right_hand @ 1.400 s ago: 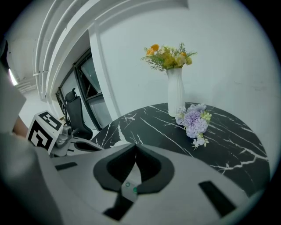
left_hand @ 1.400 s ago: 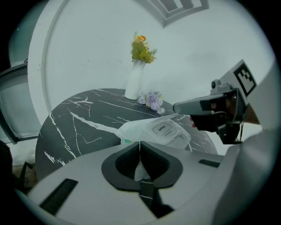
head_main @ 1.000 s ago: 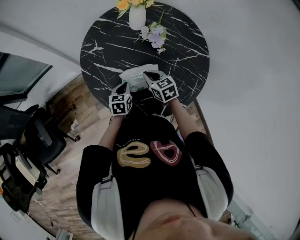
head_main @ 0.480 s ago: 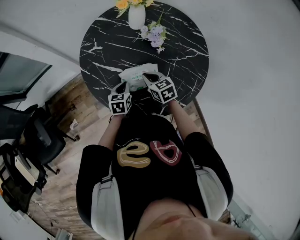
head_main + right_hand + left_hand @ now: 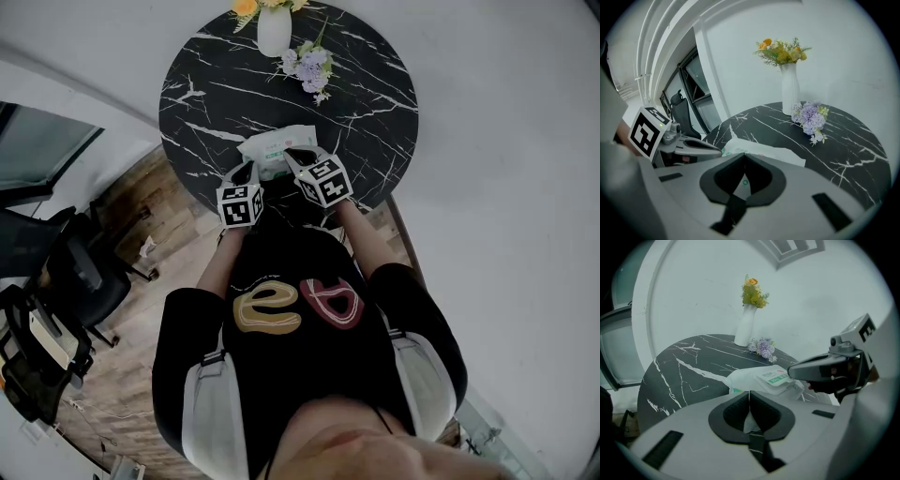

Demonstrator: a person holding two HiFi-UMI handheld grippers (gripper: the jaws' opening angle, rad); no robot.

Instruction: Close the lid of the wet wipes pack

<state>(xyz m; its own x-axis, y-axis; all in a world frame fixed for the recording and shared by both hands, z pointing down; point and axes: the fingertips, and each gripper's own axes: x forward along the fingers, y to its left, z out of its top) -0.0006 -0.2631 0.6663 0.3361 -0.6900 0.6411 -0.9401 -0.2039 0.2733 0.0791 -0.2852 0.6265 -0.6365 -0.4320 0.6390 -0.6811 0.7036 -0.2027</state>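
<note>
The white wet wipes pack (image 5: 272, 148) lies near the front edge of the round black marble table (image 5: 366, 103). My right gripper (image 5: 298, 153) is shut, with its closed tips resting on the pack's green-printed lid flap (image 5: 774, 377), as the left gripper view shows (image 5: 790, 373). The flap lies low on the pack. My left gripper (image 5: 248, 172) is also shut, its tips (image 5: 749, 393) against the pack's near left edge (image 5: 740, 380). Whether wrapper is pinched there I cannot tell. In the right gripper view the pack (image 5: 764, 151) sits just past my shut jaws (image 5: 743, 157).
A white vase with yellow flowers (image 5: 274, 33) and a purple flower bunch (image 5: 312, 67) stand at the table's far side. Black office chairs (image 5: 80, 281) are on the wooden floor at left. A white wall curves behind the table.
</note>
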